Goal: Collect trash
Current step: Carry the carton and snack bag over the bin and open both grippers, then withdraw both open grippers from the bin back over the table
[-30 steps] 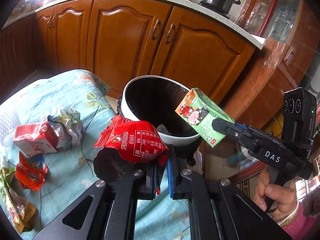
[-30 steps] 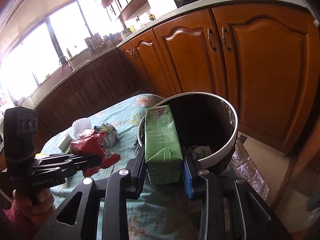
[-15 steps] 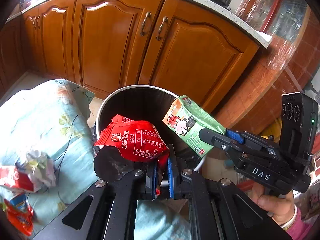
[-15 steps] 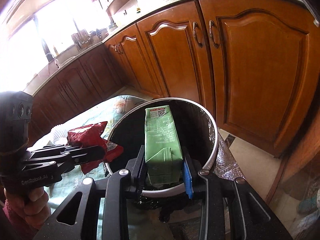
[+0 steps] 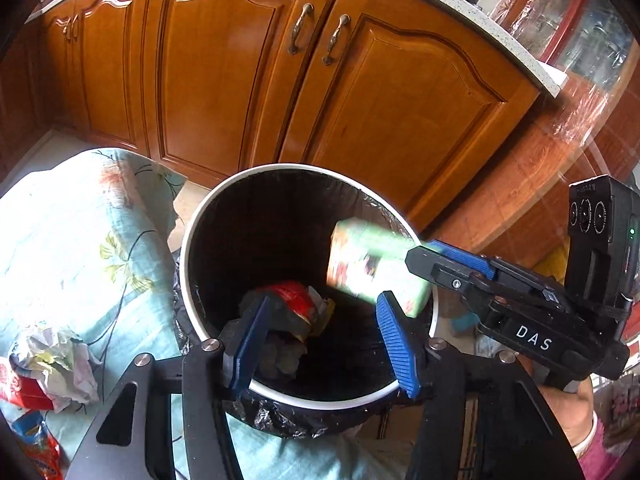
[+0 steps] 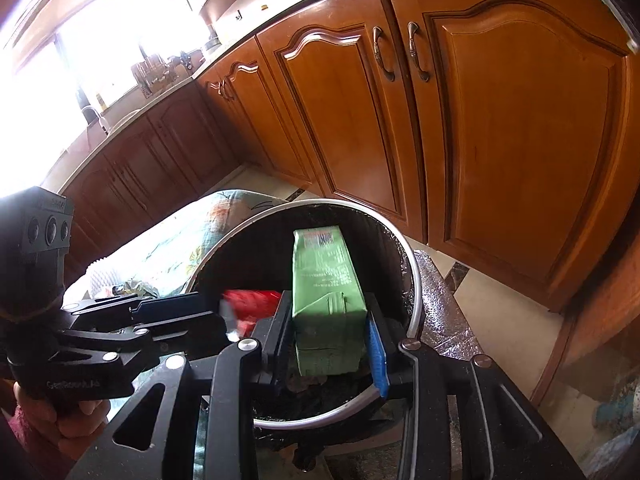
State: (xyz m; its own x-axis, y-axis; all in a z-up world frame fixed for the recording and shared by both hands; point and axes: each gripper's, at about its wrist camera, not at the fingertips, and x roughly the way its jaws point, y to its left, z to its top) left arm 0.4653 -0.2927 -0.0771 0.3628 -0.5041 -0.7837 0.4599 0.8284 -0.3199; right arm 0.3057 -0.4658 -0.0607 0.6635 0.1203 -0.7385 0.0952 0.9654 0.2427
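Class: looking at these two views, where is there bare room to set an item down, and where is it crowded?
Free: the floral cloth between the bin and the crumpled paper. Crowded: the bin mouth, with both hand-held grippers, left and right, the green carton and the red wrapper.

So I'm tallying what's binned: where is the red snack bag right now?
The red snack bag is inside the trash bin, just past the open left gripper and left of the green carton.
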